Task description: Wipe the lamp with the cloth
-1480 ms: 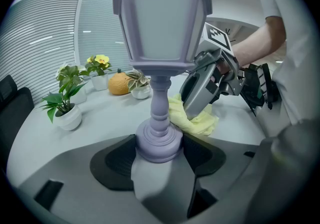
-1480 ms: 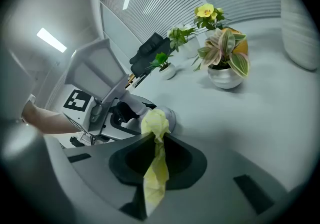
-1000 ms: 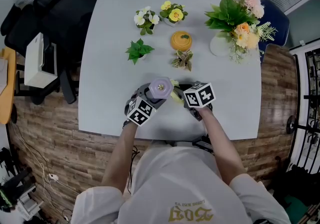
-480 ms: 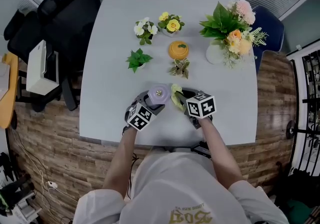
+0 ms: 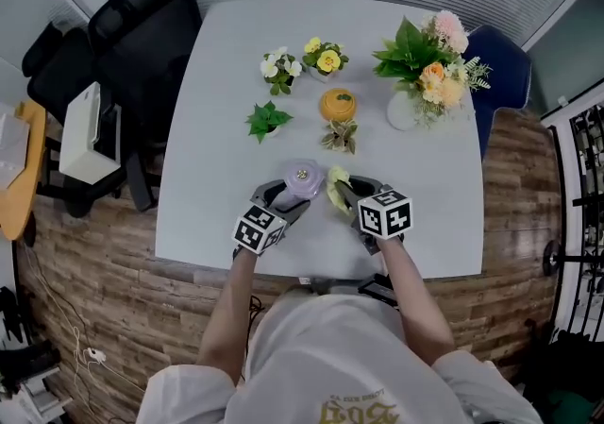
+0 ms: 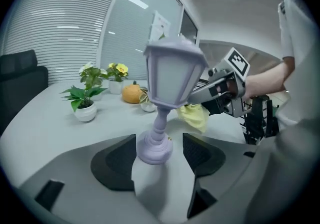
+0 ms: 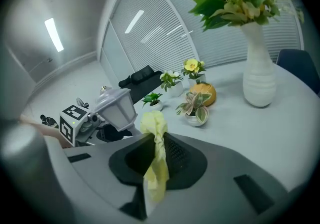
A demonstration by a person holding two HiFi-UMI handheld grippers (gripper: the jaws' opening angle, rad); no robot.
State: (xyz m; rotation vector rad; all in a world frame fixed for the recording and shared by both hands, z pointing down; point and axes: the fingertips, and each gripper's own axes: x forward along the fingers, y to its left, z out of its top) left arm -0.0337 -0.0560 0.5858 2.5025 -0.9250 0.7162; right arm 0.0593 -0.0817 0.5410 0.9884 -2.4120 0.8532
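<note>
— Which step are you on?
— My right hand-held gripper [image 7: 157, 144] pinches the yellow cloth [image 7: 155, 122] near the lamp [image 6: 175, 76]. My left hand-held gripper [image 6: 159, 149] straddles its base, jaws apart, by the tabletop's [image 5: 217, 82] near edge.
— And next?
— I'd say press the cloth onto the shade and rub. There's no readable writing.

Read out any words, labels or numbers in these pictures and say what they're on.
No text is readable.
Gold print on the person's shirt: upside down and blurred, unreadable.
Left marker cube and right marker cube: square patterns only, no words.
</note>
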